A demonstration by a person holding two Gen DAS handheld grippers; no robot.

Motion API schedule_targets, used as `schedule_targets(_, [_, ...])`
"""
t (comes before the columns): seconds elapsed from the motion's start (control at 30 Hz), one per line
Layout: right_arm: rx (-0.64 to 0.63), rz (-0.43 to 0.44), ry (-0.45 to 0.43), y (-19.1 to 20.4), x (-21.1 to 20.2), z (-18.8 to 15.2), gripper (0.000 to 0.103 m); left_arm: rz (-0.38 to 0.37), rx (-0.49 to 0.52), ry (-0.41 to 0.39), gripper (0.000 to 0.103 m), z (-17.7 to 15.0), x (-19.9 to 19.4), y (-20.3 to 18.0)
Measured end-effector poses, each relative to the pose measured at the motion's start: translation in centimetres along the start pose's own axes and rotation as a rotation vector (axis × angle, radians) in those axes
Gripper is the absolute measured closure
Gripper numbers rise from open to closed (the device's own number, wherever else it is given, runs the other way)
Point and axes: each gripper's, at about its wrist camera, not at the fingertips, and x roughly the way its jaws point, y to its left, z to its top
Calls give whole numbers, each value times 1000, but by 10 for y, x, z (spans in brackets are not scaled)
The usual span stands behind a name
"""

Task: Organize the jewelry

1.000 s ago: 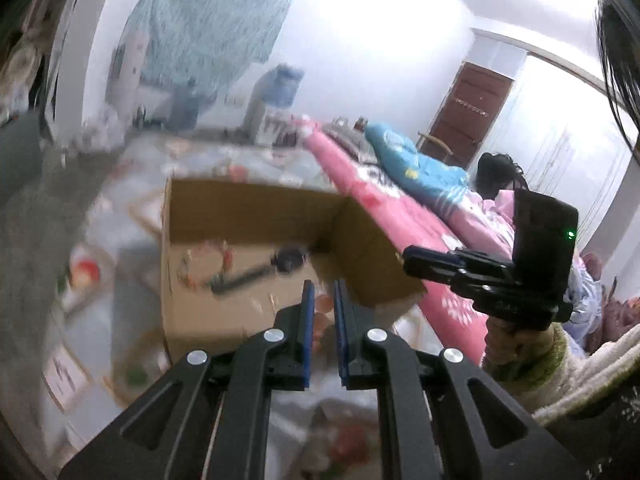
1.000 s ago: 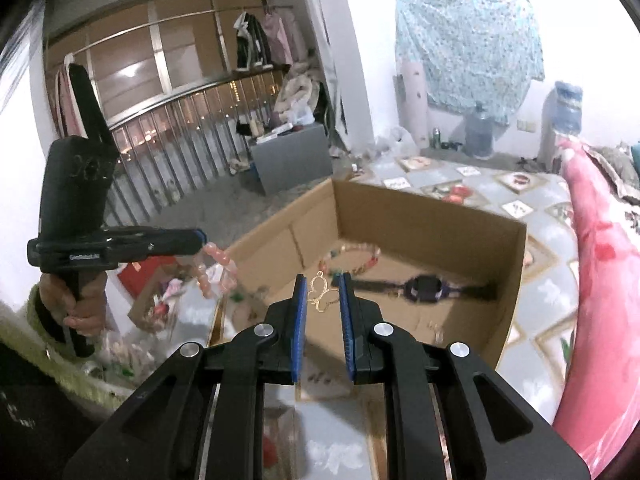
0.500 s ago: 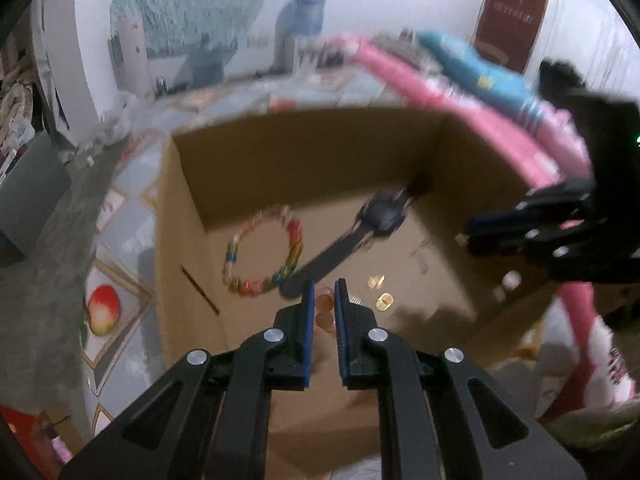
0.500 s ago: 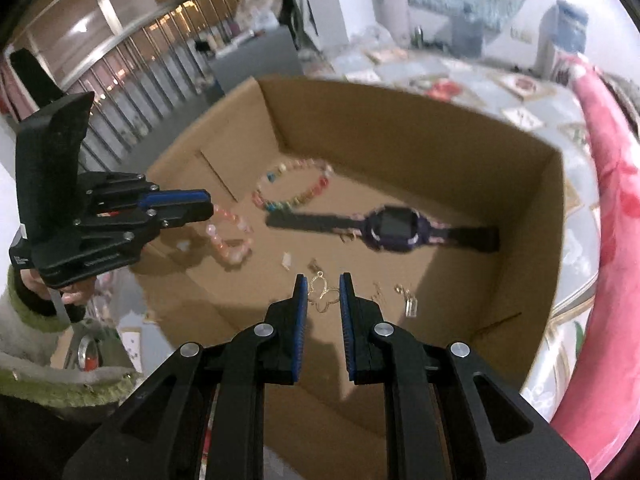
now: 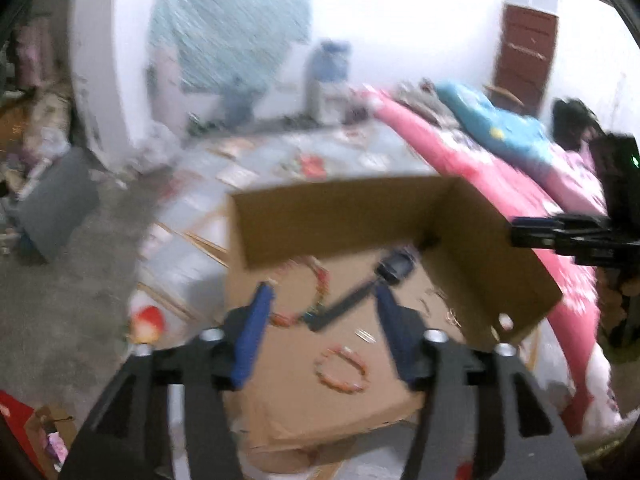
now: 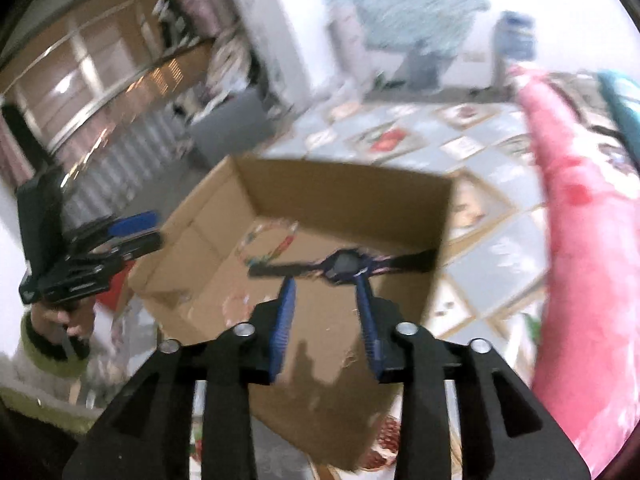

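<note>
Both grippers are opening with nothing between the pads, left gripper [image 5: 320,312] wide, right gripper [image 6: 326,312] narrower; the pink bracelet [image 5: 340,368] they carried in a moment ago now lies in the cardboard box [image 5: 340,216], so I judge that piece delivered.

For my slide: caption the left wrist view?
Left gripper opening above a cardboard box holding bracelets and a watch.

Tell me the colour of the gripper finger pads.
Blue pads on black arms, clearest in the right wrist view.

Black tongs [image 5: 322,292], blue pads, green cuff [image 6: 44,354]
</note>
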Motion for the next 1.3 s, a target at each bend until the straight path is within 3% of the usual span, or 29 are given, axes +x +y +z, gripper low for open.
schedule_targets(0.07, [76,-21,-41,-13,-12,-7,53,69,-38,-41,22,-2,-9,10])
schedule_targets(0.23, [281,-65,-37,-40,-7,-34,47,104,-176,46,17,-17,8,34])
schedule_targets(0.33, [362,-55,12,-47,11,-50,46,69,-251,121,17,-30,24,42])
schedule_targets(0.4, [374,-39,73,-45,28,-58,46,-19,-308,185,17,-38,39,40])
schedule_targets(0.47, [373,30,90,-40,36,-61,42,-109,-349,215,15,-44,45,35])
schedule_targets(0.5, [369,35,94,-37,38,-62,42,-93,-357,207,14,-46,44,30])
schedule_targets(0.63, [312,-30,102,-22,41,-59,42,-39,-357,203,14,-49,37,18])
schedule_targets(0.73, [305,-41,111,-18,35,-62,42,-59,-391,213,14,-56,26,16])
schedule_targets(1.13, [299,-27,103,-3,3,-106,42,-70,-351,214,14,-90,-16,-3])
schedule_targets(1.23, [282,-48,54,2,-13,-109,41,-21,-311,129,13,-92,-39,-8])
schedule_targets(1.3, [221,-151,10,13,-30,-109,36,52,-257,46,12,-91,-61,-17])
